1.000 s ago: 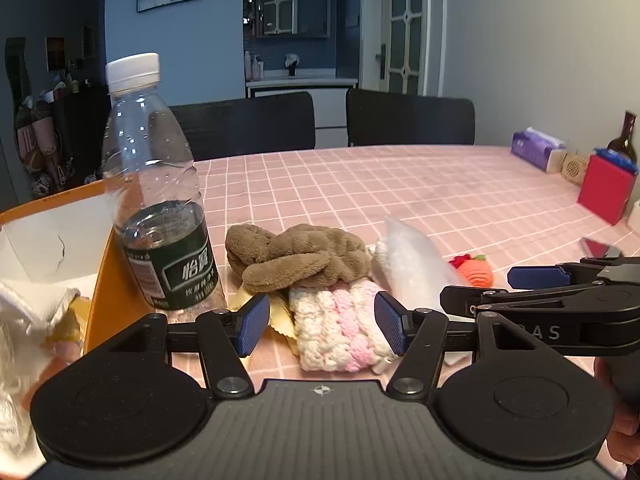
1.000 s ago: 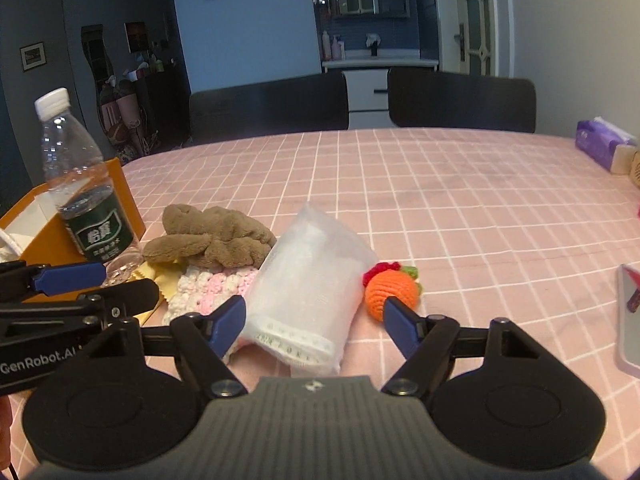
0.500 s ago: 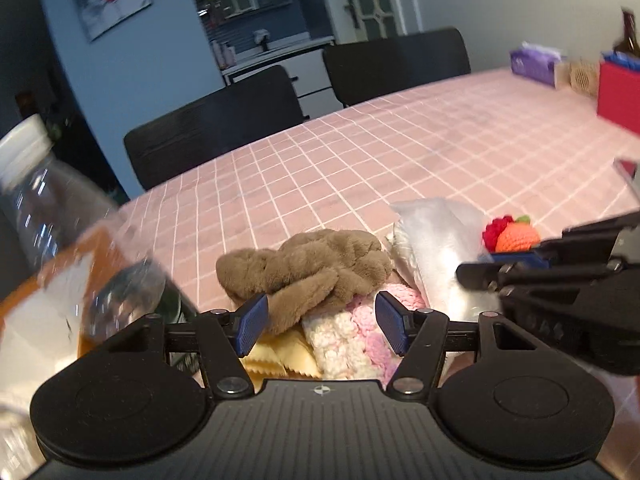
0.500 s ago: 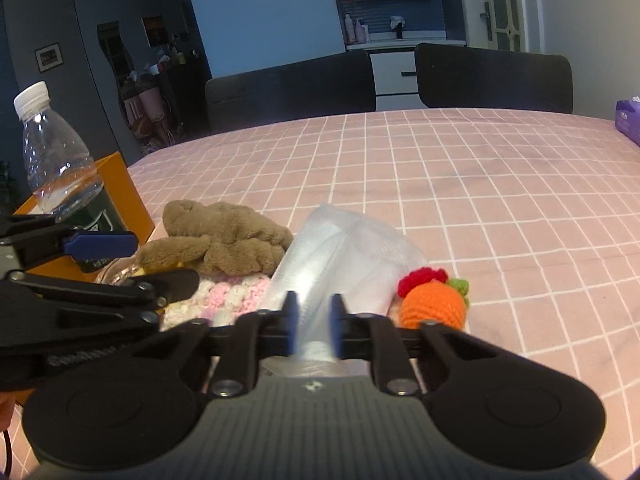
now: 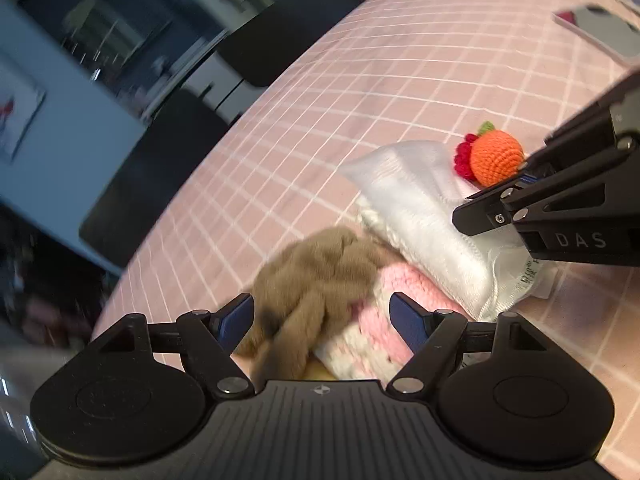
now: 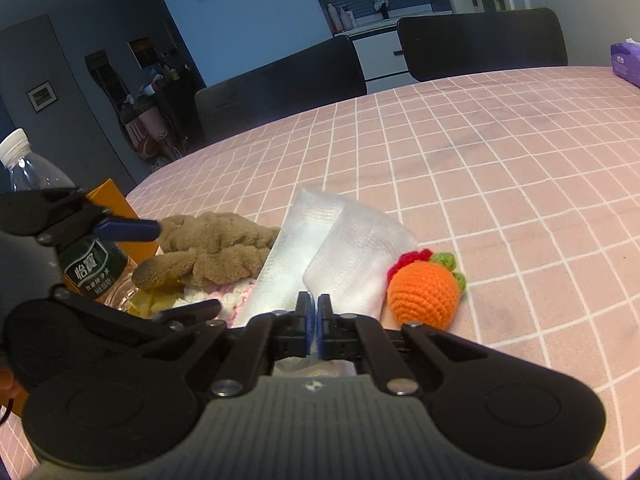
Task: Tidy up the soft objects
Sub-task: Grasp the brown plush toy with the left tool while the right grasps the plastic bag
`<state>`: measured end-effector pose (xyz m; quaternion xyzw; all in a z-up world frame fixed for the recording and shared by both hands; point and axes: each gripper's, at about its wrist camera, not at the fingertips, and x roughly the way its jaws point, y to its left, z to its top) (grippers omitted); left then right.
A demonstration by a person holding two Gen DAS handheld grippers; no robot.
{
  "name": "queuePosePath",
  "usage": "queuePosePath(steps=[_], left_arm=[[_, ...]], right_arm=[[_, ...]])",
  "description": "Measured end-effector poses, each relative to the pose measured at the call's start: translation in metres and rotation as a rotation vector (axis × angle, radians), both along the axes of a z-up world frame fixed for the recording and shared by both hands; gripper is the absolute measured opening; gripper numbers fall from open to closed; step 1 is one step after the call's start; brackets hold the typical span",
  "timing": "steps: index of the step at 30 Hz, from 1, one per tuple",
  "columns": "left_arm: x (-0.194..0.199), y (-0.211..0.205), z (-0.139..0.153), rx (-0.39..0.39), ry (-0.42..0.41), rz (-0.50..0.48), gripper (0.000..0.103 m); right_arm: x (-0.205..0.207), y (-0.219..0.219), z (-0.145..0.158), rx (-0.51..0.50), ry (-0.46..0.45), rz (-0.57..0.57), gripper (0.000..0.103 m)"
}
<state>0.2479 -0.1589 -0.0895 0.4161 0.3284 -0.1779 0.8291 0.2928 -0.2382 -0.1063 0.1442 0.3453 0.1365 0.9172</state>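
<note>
On the pink checked tablecloth (image 6: 480, 152) lies a heap of soft things. My right gripper (image 6: 314, 316) is shut on the near edge of a white gauze packet (image 6: 344, 248), which bulges up in a fold. Beside it sits an orange crochet fruit (image 6: 424, 292). My left gripper (image 5: 322, 316) is rolled over, its jaws opening around a brown plush cloth (image 5: 316, 280) that lies on a pink-and-white knitted piece (image 5: 384, 316); the pads do not press on either. The packet (image 5: 420, 208), the fruit (image 5: 494, 156) and the right gripper (image 5: 516, 184) show in the left wrist view too.
A water bottle (image 6: 80, 264) stands in front of an orange box (image 6: 116, 204) at the left, behind the left gripper (image 6: 128, 229). A yellow wrapper (image 6: 156, 300) lies under the cloths. Black chairs (image 6: 480, 40) line the far edge. A purple tissue pack (image 6: 626, 60) and a phone (image 5: 600, 28) lie farther off.
My right gripper closed on the white packet's edge, folding it up. My left gripper rolled over, moved in over the brown cloth and spread wider; the bottle left its view.
</note>
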Motion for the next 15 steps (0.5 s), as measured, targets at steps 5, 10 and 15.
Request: queuePosePath(steps=[5,10,15], left_arm=[[0.018,-0.011,-0.007,0.08,0.005,-0.062,0.091],[0.047,0.001,-0.009,-0.077,0.139,0.03,0.089],[0.049,0.003,-0.009,-0.115,0.126,0.046,0.075]], right_arm=[[-0.001,-0.003,-0.001,0.009,0.001,0.002,0.0],[-0.004,0.001,0.001,-0.011,-0.007,0.009,0.001],[-0.005,0.002,0.002,-0.018,-0.008,0.006,0.001]])
